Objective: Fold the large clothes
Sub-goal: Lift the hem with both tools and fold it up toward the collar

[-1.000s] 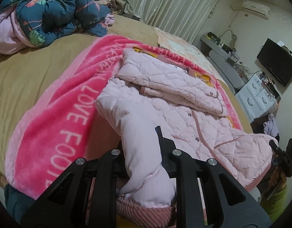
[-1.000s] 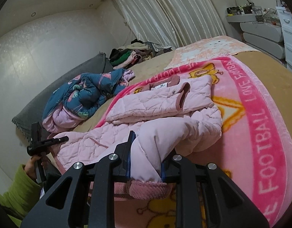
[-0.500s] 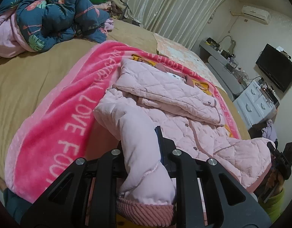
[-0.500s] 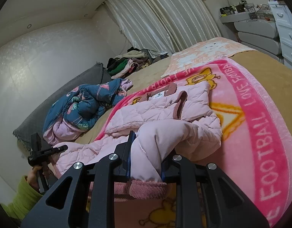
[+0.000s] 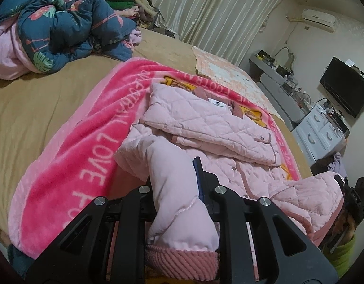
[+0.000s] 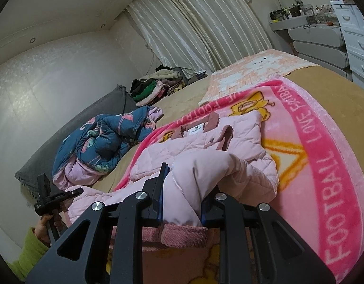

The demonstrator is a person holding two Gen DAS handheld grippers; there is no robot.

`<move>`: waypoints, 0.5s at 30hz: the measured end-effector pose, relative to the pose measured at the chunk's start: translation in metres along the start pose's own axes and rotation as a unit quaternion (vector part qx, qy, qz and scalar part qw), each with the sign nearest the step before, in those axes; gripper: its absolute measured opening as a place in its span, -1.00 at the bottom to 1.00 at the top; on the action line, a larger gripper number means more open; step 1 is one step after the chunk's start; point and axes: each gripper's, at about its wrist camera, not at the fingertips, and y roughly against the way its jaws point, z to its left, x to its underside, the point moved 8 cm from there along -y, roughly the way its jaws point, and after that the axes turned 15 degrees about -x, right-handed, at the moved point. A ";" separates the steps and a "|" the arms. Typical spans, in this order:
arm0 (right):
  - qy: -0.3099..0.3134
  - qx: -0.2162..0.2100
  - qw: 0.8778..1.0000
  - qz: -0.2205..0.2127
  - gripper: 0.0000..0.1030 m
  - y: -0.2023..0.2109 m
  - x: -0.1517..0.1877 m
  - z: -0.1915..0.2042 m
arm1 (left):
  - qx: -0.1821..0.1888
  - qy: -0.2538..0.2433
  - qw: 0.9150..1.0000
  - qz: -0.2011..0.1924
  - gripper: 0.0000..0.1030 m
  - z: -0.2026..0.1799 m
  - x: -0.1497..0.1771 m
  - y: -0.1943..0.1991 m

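Note:
A pale pink quilted jacket [image 5: 229, 127] lies on a bright pink "LOVE FOOTBALL" blanket [image 5: 87, 146] on the bed, collar at the far end, one front panel folded over. My left gripper [image 5: 174, 177] is shut on one sleeve [image 5: 172, 179] near its ribbed cuff. My right gripper [image 6: 182, 189] is shut on the other sleeve [image 6: 205, 172] near its cuff. The jacket also shows in the right wrist view [image 6: 205, 146]. Each view shows the other gripper at the frame's edge.
A rumpled blue floral duvet [image 5: 59, 23] lies at the bed's head side. A pile of clothes [image 6: 155, 85] sits by the curtains. White drawers [image 5: 323, 132] and a TV [image 5: 345, 90] stand beside the bed. Tan sheet surrounds the blanket.
Both grippers have moved forward over the bed with the sleeves, carrying them toward the jacket's body. The grips have not changed.

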 end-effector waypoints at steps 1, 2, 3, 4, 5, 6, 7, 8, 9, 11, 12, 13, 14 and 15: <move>0.001 0.000 1.000 -0.001 -0.61 -0.001 -0.003 0.000 | 0.000 0.001 1.000 -0.002 -0.78 -0.001 -0.003 0.000; 0.001 0.000 1.000 -0.003 -0.61 -0.002 -0.005 -0.001 | 0.000 0.001 1.000 -0.003 -0.78 -0.001 -0.005 -0.001; 0.001 0.000 1.000 -0.004 -0.61 -0.003 -0.007 -0.001 | 0.000 0.002 1.000 -0.003 -0.78 -0.002 -0.007 -0.002; 0.002 0.000 1.000 -0.005 -0.61 -0.004 -0.010 -0.002 | 0.000 0.003 1.000 -0.005 -0.78 -0.002 -0.008 -0.002; 0.004 0.001 1.000 -0.006 -0.61 -0.004 -0.012 -0.003 | 0.000 0.005 1.000 -0.006 -0.78 -0.002 -0.011 -0.002; 0.004 0.001 1.000 -0.007 -0.61 -0.005 -0.014 -0.003 | 0.000 0.006 1.000 -0.007 -0.78 -0.003 -0.012 -0.002; 0.004 0.001 1.000 -0.008 -0.61 -0.006 -0.016 -0.004 | 0.002 0.008 1.000 -0.008 -0.78 -0.003 -0.015 -0.003; 0.004 0.000 1.000 -0.009 -0.61 -0.007 -0.019 -0.005 | 0.002 0.010 1.000 -0.009 -0.78 -0.003 -0.018 -0.003; 0.005 0.002 1.000 -0.011 -0.61 -0.009 -0.023 -0.007 | 0.003 0.011 1.000 -0.009 -0.78 -0.003 -0.020 -0.004; 0.005 0.003 1.000 -0.014 -0.61 -0.011 -0.027 -0.009 | 0.004 0.013 1.000 -0.011 -0.78 -0.004 -0.025 -0.005; 0.005 0.003 1.000 -0.015 -0.61 -0.012 -0.029 -0.010 | 0.006 0.015 1.000 -0.012 -0.78 -0.004 -0.028 -0.005; 0.004 0.003 1.000 -0.016 -0.61 -0.013 -0.031 -0.011 | 0.007 0.017 1.000 -0.013 -0.78 -0.005 -0.031 -0.005; 0.003 0.003 1.000 -0.017 -0.61 -0.013 -0.032 -0.012 | 0.008 0.018 1.000 -0.014 -0.78 -0.006 -0.033 -0.005; 0.003 0.002 1.000 -0.018 -0.61 -0.014 -0.034 -0.012 | 0.009 0.018 1.000 -0.015 -0.78 -0.007 -0.035 -0.004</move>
